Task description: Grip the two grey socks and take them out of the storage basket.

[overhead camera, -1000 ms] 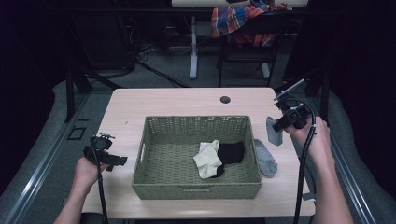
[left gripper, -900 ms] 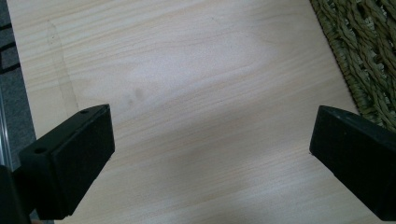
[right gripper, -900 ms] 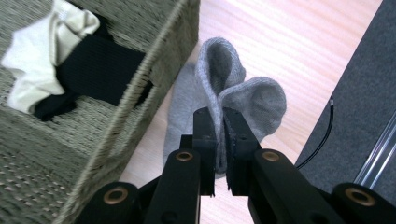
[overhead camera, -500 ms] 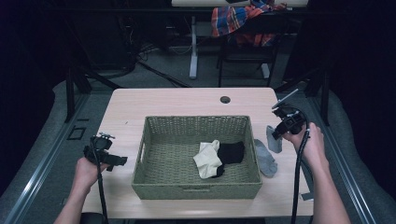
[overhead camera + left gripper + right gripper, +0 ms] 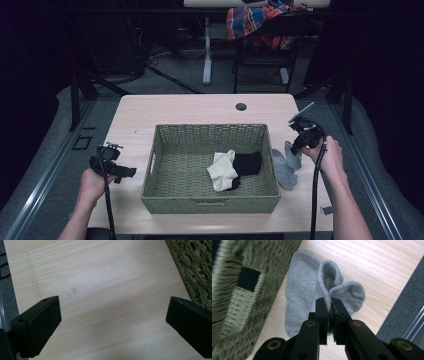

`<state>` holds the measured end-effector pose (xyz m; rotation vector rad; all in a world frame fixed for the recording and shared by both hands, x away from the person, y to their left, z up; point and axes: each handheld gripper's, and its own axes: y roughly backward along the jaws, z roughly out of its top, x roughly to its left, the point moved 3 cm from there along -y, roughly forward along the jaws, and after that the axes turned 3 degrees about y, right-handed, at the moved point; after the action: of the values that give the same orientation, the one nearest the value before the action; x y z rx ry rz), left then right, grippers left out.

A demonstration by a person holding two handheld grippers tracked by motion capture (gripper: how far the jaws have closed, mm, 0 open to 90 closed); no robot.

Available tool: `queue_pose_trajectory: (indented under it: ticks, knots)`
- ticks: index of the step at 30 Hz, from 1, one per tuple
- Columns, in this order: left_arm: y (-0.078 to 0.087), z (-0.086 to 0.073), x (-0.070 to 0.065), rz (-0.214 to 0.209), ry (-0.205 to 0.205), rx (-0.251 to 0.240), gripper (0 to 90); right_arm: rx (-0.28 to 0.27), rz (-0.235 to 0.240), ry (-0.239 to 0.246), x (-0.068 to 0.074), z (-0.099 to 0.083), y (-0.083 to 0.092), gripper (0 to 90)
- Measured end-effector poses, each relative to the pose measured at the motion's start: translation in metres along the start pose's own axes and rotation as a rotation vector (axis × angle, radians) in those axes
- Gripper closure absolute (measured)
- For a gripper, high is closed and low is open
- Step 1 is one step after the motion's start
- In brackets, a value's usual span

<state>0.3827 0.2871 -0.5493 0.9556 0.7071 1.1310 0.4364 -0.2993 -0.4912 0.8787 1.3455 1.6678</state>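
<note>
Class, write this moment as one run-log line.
right tool: shut on grey sock | sock: beside basket, on table | left tool: open, holding nothing

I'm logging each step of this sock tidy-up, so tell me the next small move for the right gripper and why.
Probably lift the grey sock clear of the table, then carry it over the basket's rim. The right gripper is shut on a fold of it, most of the sock lies beside the basket, and two socks are already inside.
</note>
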Motion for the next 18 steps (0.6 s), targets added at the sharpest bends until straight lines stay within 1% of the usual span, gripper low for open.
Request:
queue_pose_trajectory:
  ticks: [3,4,5,9,10,12,13,17,18]
  knots:
    - [0.000,0.000,0.000,0.000,0.001,0.002,0.2,0.018,0.001,0.005,-0.001,0.001,-0.009,84.9]
    - [0.000,0.000,0.000,0.001,0.000,0.003,0.2,0.010,-0.006,-0.003,-0.001,0.001,-0.012,84.9]
    - [0.000,0.000,0.000,0.000,0.000,0.001,0.2,0.014,0.001,-0.001,-0.002,0.001,-0.014,84.7]
    - [0.000,0.000,0.001,0.003,0.001,0.000,0.2,0.015,0.005,-0.013,-0.005,0.000,-0.025,84.1]
    - [0.000,0.000,0.001,0.003,0.001,0.000,0.2,0.017,0.000,-0.009,-0.006,0.000,-0.027,84.0]
    - [0.000,0.000,0.000,0.001,0.001,0.001,0.2,0.015,0.001,-0.017,-0.008,0.000,-0.032,84.0]
    - [0.000,0.000,0.000,0.001,0.001,0.002,0.2,0.018,0.006,-0.013,-0.009,0.000,-0.033,83.9]
    - [-0.001,0.000,0.000,0.003,0.002,0.001,0.2,-0.015,0.003,-0.020,-0.009,0.001,-0.042,81.5]
    - [-0.001,0.000,0.000,0.004,0.003,0.000,0.2,-0.025,0.015,-0.024,-0.009,0.002,-0.044,79.8]
